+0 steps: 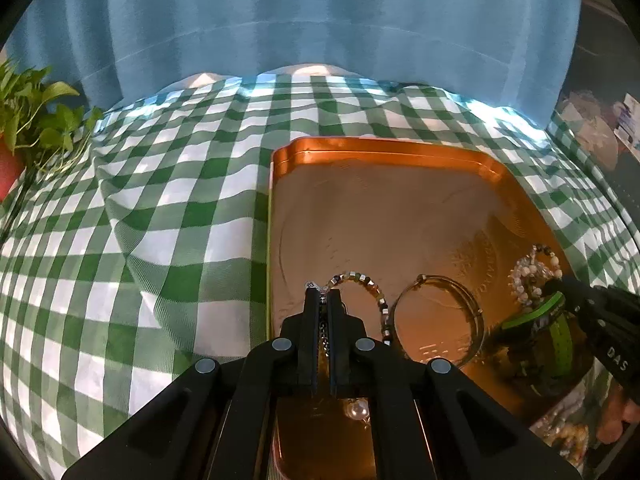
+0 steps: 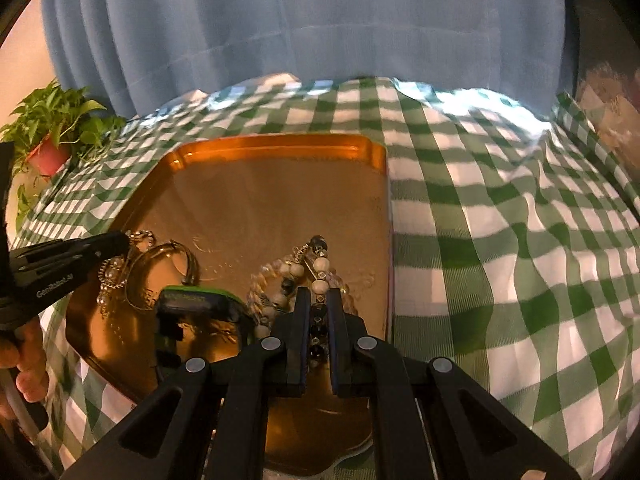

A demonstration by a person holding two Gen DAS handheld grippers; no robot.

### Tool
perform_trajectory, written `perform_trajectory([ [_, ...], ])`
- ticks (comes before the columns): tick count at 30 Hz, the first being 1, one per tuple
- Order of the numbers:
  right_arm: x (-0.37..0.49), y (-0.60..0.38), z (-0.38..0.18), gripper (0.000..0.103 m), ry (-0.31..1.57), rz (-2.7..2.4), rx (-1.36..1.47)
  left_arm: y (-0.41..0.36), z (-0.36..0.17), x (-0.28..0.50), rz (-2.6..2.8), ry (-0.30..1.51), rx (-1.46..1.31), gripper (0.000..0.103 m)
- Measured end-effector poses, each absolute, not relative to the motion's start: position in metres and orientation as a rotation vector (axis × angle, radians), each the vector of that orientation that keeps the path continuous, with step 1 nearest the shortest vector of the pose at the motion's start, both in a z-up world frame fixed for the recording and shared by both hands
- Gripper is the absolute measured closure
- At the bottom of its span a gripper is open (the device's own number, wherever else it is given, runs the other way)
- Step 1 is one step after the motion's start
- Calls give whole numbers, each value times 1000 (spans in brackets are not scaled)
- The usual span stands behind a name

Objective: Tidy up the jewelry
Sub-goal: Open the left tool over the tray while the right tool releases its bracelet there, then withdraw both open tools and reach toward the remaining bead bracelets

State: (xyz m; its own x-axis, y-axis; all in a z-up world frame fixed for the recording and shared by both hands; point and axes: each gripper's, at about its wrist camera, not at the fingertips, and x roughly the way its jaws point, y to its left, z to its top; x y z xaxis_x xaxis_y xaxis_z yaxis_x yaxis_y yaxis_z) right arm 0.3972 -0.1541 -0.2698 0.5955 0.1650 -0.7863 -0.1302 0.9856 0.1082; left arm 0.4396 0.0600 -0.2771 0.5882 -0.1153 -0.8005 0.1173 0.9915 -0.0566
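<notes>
Gingham cloth [image 1: 140, 200]; both pairs of fingers [image 1: 310, 308] [image 2: 303, 308] clamped on beaded bracelets [image 1: 360, 284] [image 2: 320, 264].

Copper-orange tray [image 1: 400, 160]; green-white checked tablecloth [image 1: 160, 200]; blue curtain [image 1: 320, 20]

pearl [image 1: 359, 409] half hidden under left gripper [image 1: 325, 294]; plant [image 1: 24, 120] cut by edge
</notes>
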Motion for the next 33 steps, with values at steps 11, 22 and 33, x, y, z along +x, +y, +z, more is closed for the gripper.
perform_trajectory([
  [11,377,-161,-249,60,890,199,83,50,-240,402,-67,845,74,31],
  [22,290,-156,-181,56,746,225,72,33,-172,292,-109,737,82,27],
  [33,164,-150,-105,46,611,269,44,31,-97,159,-173,644,21,21],
])
